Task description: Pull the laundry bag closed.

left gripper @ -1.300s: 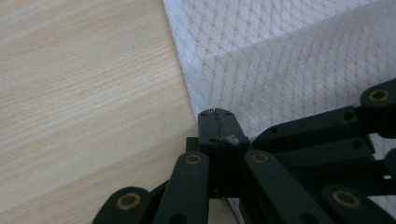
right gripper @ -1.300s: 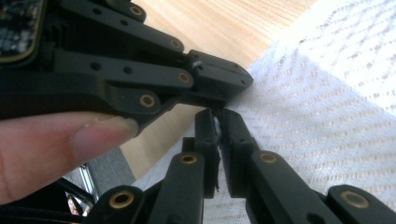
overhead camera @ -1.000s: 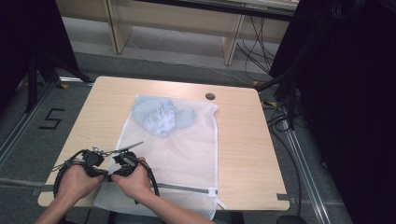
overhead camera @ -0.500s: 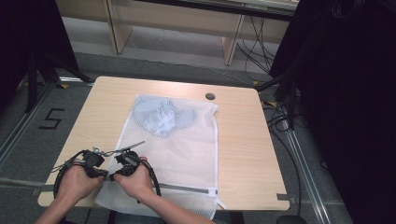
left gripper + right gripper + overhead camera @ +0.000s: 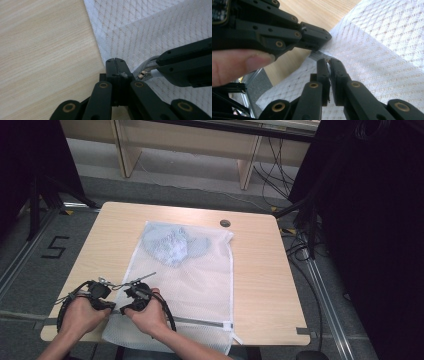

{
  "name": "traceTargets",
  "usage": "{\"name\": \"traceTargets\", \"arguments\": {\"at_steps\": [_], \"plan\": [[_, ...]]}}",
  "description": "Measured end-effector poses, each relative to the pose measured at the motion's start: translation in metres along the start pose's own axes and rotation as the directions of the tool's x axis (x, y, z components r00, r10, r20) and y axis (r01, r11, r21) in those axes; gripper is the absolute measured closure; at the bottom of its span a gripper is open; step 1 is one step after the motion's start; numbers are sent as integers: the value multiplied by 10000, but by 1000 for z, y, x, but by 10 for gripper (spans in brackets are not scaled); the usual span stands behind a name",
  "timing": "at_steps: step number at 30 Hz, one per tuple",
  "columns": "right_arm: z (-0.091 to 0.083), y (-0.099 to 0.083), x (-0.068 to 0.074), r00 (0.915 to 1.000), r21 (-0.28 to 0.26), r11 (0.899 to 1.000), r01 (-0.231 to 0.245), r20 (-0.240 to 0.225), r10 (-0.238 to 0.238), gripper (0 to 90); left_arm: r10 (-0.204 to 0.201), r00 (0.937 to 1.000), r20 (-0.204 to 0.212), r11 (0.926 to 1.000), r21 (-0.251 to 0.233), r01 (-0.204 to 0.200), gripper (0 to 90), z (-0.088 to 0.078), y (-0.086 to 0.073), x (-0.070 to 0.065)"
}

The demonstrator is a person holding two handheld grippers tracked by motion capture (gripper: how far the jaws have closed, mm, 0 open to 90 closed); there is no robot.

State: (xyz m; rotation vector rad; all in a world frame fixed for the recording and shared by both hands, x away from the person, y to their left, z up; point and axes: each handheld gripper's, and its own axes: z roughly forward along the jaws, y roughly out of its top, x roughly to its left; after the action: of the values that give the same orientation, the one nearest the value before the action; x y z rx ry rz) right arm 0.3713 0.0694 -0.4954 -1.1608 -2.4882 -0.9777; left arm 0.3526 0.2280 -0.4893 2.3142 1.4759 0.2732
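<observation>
A white mesh laundry bag (image 5: 200,280) lies flat on the wooden table (image 5: 260,270), with a pale blue garment (image 5: 170,245) inside its far end. A grey zipper (image 5: 200,321) runs along its near edge. Both grippers meet at the bag's near left corner. My left gripper (image 5: 113,305) (image 5: 115,62) is shut on the bag's edge (image 5: 105,53) by the zipper's end. My right gripper (image 5: 125,309) (image 5: 328,61) faces it, shut on the zipper pull (image 5: 143,74). The left gripper's jaw tips (image 5: 314,32) sit just above the right one's.
A round cable hole (image 5: 225,223) marks the table's far edge. A "5" (image 5: 54,247) is taped on the floor at left. Cables (image 5: 300,250) and black drapes stand at right, and wooden furniture legs (image 5: 247,167) stand beyond the table.
</observation>
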Motion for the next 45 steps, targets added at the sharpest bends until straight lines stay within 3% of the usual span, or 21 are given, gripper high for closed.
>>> {"name": "traceTargets", "arguments": {"at_steps": [4, 5, 8, 9, 13, 18, 19, 20, 23, 33, 35, 40, 42, 44, 45], "plan": [[-1, -2, 2, 9999, -48, 10000, 60, 100, -60, 871, 12, 10000, 27, 10000, 80, -12, 900, 0, 0, 1], [-1, -2, 1, 9996, -64, 9997, 255, 89, -254, 870, -72, 10000, 66, 10000, 56, 71, 899, 0, 0, 1], [-3, -2, 2, 9999, 173, 9998, -117, 115, 115, 871, -186, 9998, 77, 9998, 13, 186, 899, 0, 1, 1], [-3, -2, -1, 9996, 6, 9996, 268, -9, -268, 870, -175, 9998, 74, 9998, 45, 175, 900, 0, 1, 1], [-4, -3, -3, 9995, -53, 9995, 311, 39, -311, 871, -202, 9998, 77, 9998, 38, 201, 900, 0, 1, 1], [-6, -4, -3, 9997, -61, 9997, 238, -11, -238, 870, -150, 9999, 55, 9999, 46, 150, 900, 0, 1, 2], [-7, -4, -1, 10000, 78, 10000, -36, 57, 36, 870, -99, 9999, 35, 9999, 112, 99, 899, 0, 1, 2], [-7, -4, -2, 9998, -41, 9998, 183, -44, -183, 871, -129, 9999, 67, 9999, 96, 129, 900, 0, 1, 3], [-9, -4, -2, 9999, 2, 9999, 112, 14, -112, 870, -176, 9994, 289, 9998, -56, 178, 899, 1, 0, 4], [-13, -5, -3, 9998, -43, 9998, 173, 69, -172, 870, -344, 9993, 140, 9994, -27, 344, 900, 0, 0, 2], [-14, -6, -4, 9996, -32, 9997, 250, 123, -250, 871, -161, 9994, 291, 9998, -90, 164, 900, 1, 0, 4], [-16, -6, -5, 9999, -28, 9999, 135, 73, -135, 871, -156, 9996, 249, 9998, -82, 158, 899, 1, 0, 4], [-18, -7, -3, 9995, 172, 9997, -192, 240, 188, 870, -158, 9996, 215, 9999, -60, 159, 900, 1, 0, 4], [-17, -6, -5, 9998, -85, 9998, 196, 70, -196, 871, -235, 9996, 166, 9997, -73, 237, 899, 1, 0, 3], [-17, -6, -5, 9999, -63, 10000, 75, 116, -75, 871, -374, 9992, 161, 9993, -31, 374, 899, 1, 0, 2]]}}
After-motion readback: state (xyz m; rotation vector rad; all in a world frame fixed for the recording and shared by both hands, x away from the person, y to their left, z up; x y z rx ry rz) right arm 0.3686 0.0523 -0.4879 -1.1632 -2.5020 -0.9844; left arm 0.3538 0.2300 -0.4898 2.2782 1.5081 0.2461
